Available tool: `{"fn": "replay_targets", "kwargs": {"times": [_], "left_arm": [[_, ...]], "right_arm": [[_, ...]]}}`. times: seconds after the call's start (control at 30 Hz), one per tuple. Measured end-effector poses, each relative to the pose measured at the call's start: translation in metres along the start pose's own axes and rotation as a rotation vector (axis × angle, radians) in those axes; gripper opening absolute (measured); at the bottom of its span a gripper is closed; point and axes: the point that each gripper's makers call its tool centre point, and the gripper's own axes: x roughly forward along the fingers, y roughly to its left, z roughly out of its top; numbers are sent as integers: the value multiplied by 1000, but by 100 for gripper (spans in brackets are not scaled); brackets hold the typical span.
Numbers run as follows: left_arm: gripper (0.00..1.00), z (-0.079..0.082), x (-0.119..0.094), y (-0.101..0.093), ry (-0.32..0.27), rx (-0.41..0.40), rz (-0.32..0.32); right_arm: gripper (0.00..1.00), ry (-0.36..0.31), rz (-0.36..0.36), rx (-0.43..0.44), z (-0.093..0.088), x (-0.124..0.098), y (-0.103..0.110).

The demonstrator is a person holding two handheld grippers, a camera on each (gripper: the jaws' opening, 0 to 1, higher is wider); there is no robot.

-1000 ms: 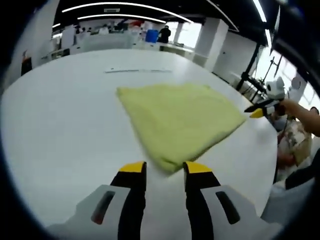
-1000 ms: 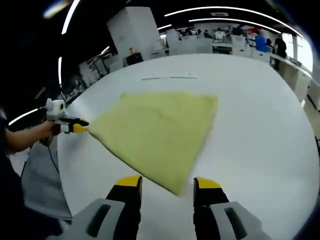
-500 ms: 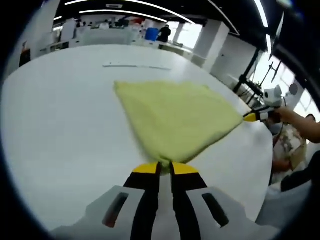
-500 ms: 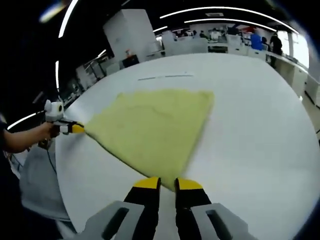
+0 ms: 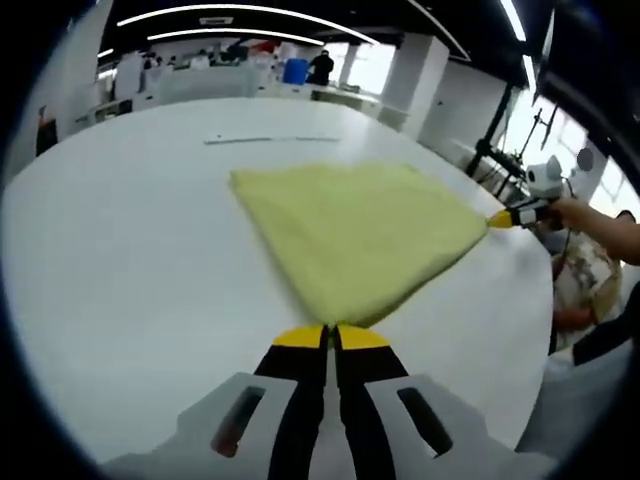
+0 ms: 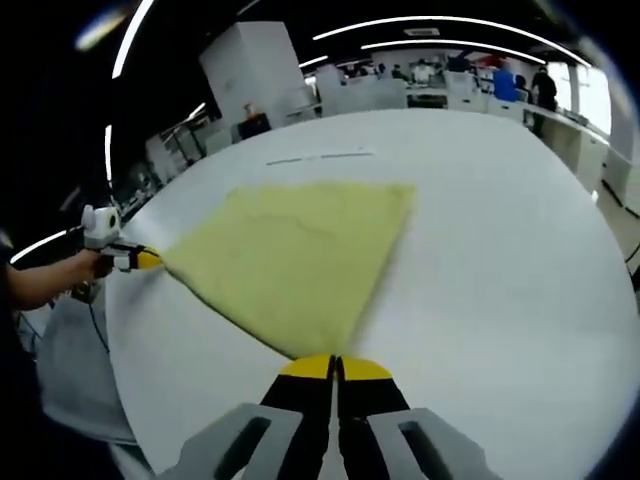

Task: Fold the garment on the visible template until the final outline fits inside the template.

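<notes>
A yellow-green garment lies flat on the white table, folded into a rough four-cornered shape. My left gripper is shut on its nearest corner. At the garment's right corner, my right gripper comes in from the right with its yellow tips closed on the cloth. In the right gripper view the same garment spreads ahead, with my right gripper shut on the near corner and my left gripper pinching the left corner. A thin dark line marks the table beyond the garment.
A person's hand holds the right gripper by the table's right edge. A black stand rises beyond that edge. Desks and people fill the far background. Bare white table stretches around the garment.
Both grippers went from open, just short of the garment's corners, to shut on those corners. The garment has pulled slightly tauter between them.
</notes>
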Motion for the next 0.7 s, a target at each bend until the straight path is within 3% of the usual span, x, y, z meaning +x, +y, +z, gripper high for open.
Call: {"fn": "replay_targets", "kwargs": {"times": [0.2,0.7], "left_arm": [[0,-7,-3,-7,27,67,13],[0,-24,-18,-20,44,91,8]], "right_arm": [[0,15,6,-11,-5,-4,1],[0,45,24,-8,-29,-19,13]]}}
